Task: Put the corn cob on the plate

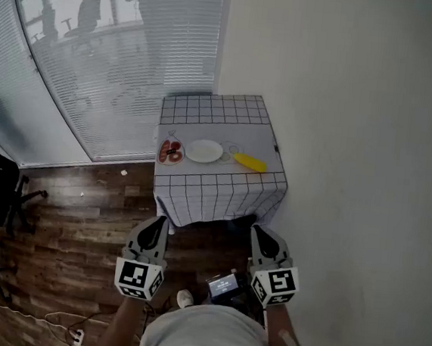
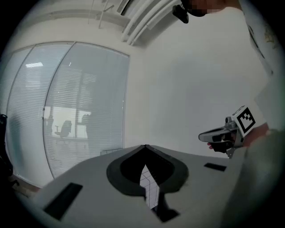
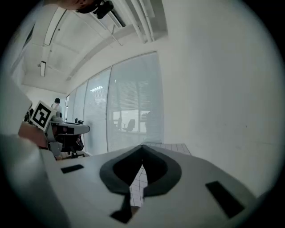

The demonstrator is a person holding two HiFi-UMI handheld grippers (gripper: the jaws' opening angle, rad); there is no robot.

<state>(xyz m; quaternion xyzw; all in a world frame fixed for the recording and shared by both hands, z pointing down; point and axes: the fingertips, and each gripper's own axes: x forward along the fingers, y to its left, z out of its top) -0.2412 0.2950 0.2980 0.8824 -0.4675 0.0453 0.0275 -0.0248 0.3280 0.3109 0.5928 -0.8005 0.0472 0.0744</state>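
Standing well back from the worktop [image 1: 206, 114], holding left gripper [image 1: 161, 221] and right gripper [image 1: 257, 230] closed, empty. Next, likely: approaching, then opening around the corn cob [image 1: 249, 162] near the plate [image 1: 203, 151].

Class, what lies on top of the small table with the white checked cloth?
A small dish of red food, a white round plate and a yellow corn cob. The white checked cloth hides the tabletop itself.

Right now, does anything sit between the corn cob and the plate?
Nothing clear does: the corn cob lies just beside the white plate. A faint ring-like outline shows in the gap, too small to identify.
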